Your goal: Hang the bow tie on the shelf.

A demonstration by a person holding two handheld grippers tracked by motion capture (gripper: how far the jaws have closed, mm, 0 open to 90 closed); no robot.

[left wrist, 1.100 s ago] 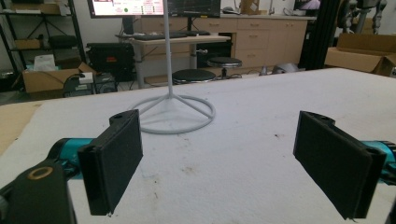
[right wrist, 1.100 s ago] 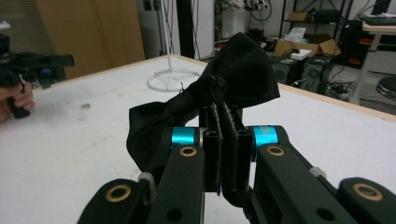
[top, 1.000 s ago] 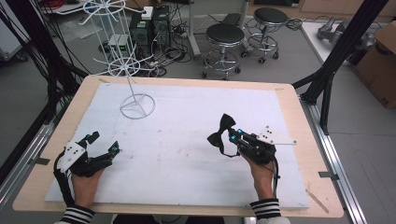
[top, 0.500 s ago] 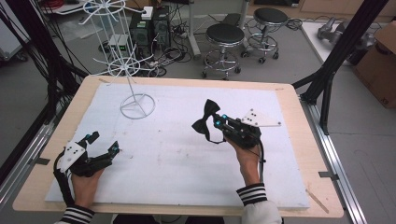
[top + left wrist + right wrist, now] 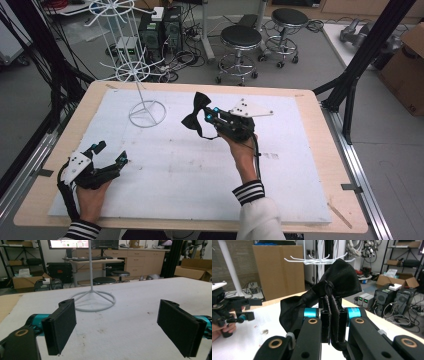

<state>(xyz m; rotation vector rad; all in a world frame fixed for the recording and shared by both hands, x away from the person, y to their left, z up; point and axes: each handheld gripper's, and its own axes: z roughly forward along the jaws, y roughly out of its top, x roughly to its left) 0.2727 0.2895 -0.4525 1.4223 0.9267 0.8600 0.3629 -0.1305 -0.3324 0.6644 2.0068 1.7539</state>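
Observation:
A black bow tie [image 5: 194, 113] hangs in the air over the middle of the white mat, with my right gripper [image 5: 206, 118] shut on its centre knot. In the right gripper view the bow tie [image 5: 337, 280] spreads above the closed jaws, its strap drooping at the left. A white wire rack [image 5: 131, 65] with hooked arms stands at the mat's back left; its ring base [image 5: 93, 301] lies ahead of my left gripper [image 5: 125, 325]. That left gripper [image 5: 109, 154] rests open near the front left corner, nothing between its pads.
The white mat [image 5: 300, 165] covers most of the wooden table [image 5: 320, 115]. Stools [image 5: 241, 40], computer boxes and cables stand on the floor beyond the far edge. Black frame posts [image 5: 360, 60] rise at the right and left sides.
My right gripper has carried the bow tie leftward and away from me, from the right side of the mat toward the rack. The left gripper has stayed put.

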